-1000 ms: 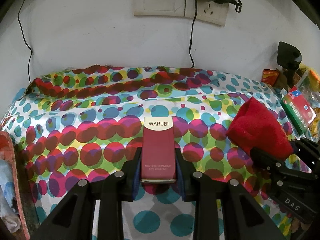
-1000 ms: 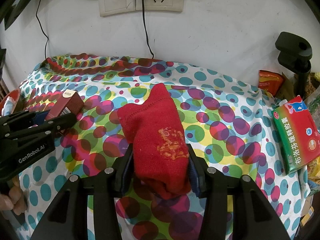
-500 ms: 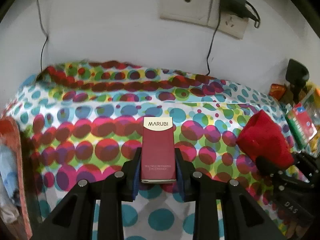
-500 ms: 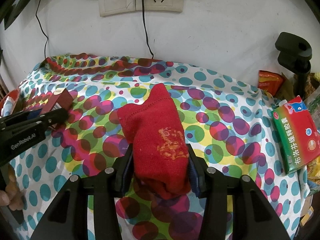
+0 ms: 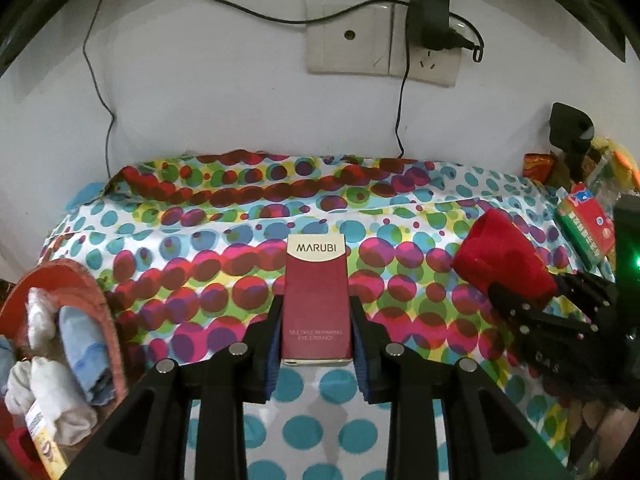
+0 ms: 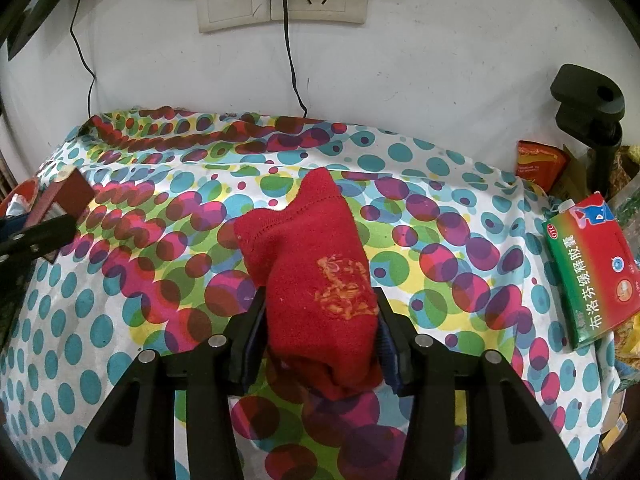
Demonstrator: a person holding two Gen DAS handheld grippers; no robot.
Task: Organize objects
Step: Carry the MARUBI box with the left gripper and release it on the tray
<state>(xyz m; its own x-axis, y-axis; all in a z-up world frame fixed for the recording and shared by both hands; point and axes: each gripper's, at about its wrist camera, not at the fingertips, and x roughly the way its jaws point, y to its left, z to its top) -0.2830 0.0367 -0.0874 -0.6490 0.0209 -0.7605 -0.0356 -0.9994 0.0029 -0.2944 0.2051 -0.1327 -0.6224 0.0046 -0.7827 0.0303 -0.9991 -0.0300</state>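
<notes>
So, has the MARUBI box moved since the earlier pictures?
Yes. In the right wrist view, the MARUBI box, clamped in the left gripper, moved leftward toward the spotted cloth's left edge.

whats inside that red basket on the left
Rolled cloths fill the red basket: a white roll, a light blue roll and more white rolls nearer the camera, plus a yellow printed packet. Whatever lies beneath them is covered, and the frame edge cuts off its left part.

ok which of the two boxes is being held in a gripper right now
The dark red MARUBI box, clamped in the left gripper. The green and red medicine box lies untouched at the cloth's right edge.
</notes>
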